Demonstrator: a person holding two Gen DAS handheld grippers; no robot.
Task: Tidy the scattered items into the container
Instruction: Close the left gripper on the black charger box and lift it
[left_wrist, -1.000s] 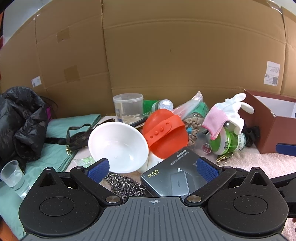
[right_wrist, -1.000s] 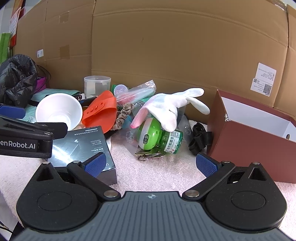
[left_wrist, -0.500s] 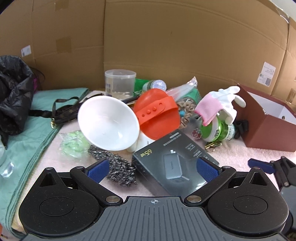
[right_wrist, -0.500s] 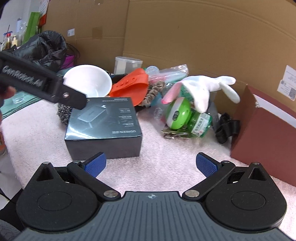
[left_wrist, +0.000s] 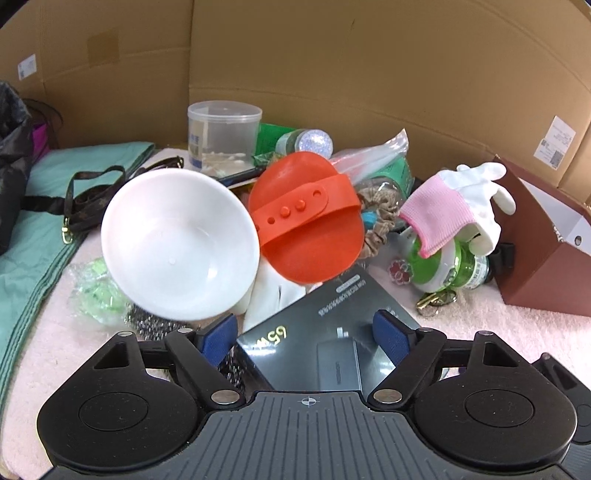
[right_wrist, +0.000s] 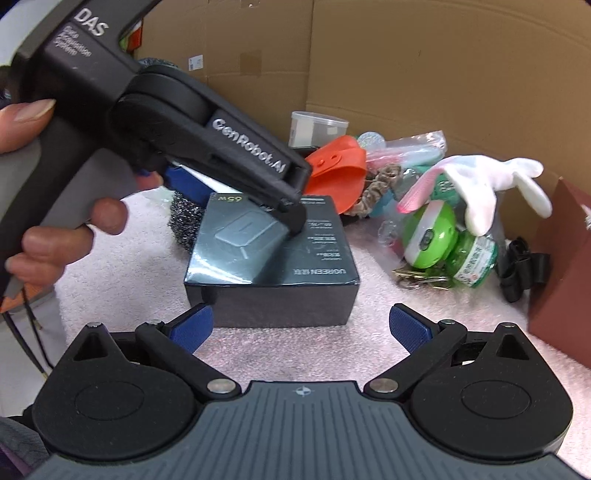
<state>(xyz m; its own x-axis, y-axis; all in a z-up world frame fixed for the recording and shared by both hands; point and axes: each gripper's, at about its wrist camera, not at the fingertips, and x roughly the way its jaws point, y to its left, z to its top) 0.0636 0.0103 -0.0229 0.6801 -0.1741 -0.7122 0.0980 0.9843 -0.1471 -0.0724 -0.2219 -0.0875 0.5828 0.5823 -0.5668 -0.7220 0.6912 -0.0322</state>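
Note:
A black charger box lies on the pink mat. My left gripper is open and straddles the box's far end from above, one finger tip resting on its top. My right gripper is open and empty, just in front of the box. Behind the box lie a white bowl, an orange silicone mitt, a steel scourer, a white and pink glove on a green bottle, and keys. The brown container box stands at the right.
A cardboard wall closes the back. A clear plastic tub, a plastic bag, a scrunchie and a black strap sit in the pile. A green cloth and a brown strap lie at left.
My left gripper has moved forward and down onto the black box, its fingers closing in somewhat around it. My right gripper has shifted left, now facing the box head-on.

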